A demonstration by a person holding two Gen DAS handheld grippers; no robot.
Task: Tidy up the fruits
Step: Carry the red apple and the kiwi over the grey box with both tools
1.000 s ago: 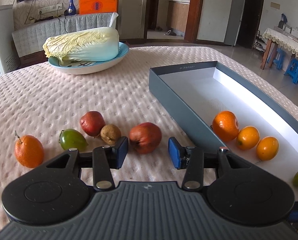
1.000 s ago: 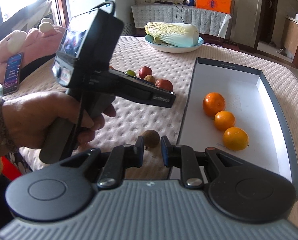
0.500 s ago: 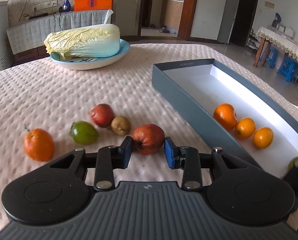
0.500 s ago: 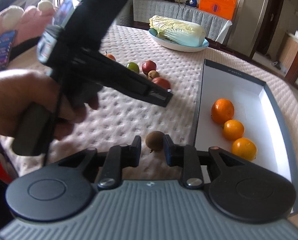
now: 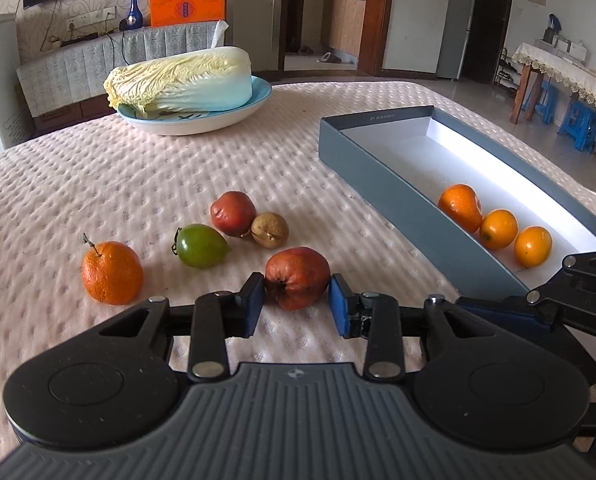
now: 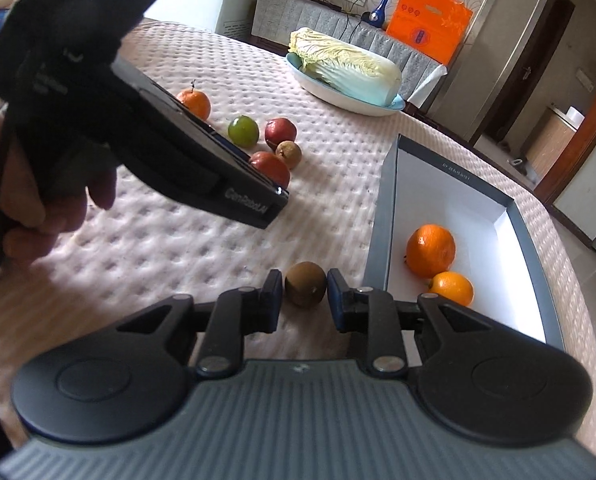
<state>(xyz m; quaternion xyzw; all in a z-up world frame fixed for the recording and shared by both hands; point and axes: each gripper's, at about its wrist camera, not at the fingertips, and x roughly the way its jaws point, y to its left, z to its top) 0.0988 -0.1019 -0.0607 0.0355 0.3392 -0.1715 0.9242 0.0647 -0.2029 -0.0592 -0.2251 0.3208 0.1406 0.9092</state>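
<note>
My left gripper (image 5: 297,304) is shut on a wrinkled red apple (image 5: 297,276) that rests on the tablecloth. Behind it lie a second red apple (image 5: 233,213), a small brown fruit (image 5: 269,230), a green fruit (image 5: 200,245) and an orange (image 5: 112,267). My right gripper (image 6: 302,300) is shut on a brown kiwi (image 6: 305,283) on the cloth, just left of the grey box (image 6: 379,224). The box holds three oranges in the left wrist view, the biggest one (image 5: 459,207) farthest back.
A blue plate (image 5: 202,118) with a napa cabbage (image 5: 182,80) stands at the back of the table. The left gripper's body and the hand holding it (image 6: 110,132) fill the left of the right wrist view. The table edge runs close behind the box.
Both grippers moved forward and closed: the left one onto the red apple, the right one onto the kiwi. The other fruits did not move.
</note>
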